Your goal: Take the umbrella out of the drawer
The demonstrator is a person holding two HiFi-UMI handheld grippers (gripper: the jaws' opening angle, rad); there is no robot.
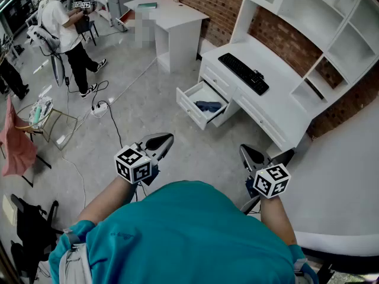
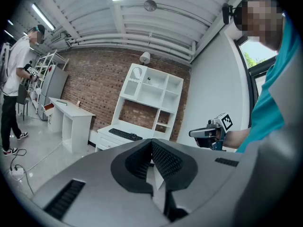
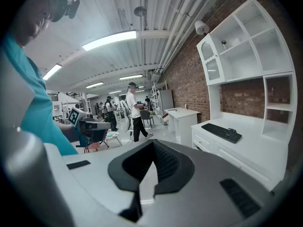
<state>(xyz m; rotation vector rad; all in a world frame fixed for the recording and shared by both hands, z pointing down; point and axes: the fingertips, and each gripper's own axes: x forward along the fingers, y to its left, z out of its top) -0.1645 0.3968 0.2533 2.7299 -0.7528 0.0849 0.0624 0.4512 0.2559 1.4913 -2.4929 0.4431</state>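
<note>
Teal shirt [image 1: 183,229] right up front, the left gripper [image 1: 164,139] and right gripper [image 1: 244,152] held out ahead of it above grey floor. Cables [image 1: 112,126] trail off to the left. Ahead, well apart from both grippers, the drawer [image 1: 190,106] stands open from the white desk [image 1: 278,108], with a keyboard [image 1: 243,73] on top. The dark folded umbrella [image 1: 208,106] lies inside, long axis across the drawer; which end is the handle, can't tell. Both grippers are clenched tight, tips together, gripping nothing.
</note>
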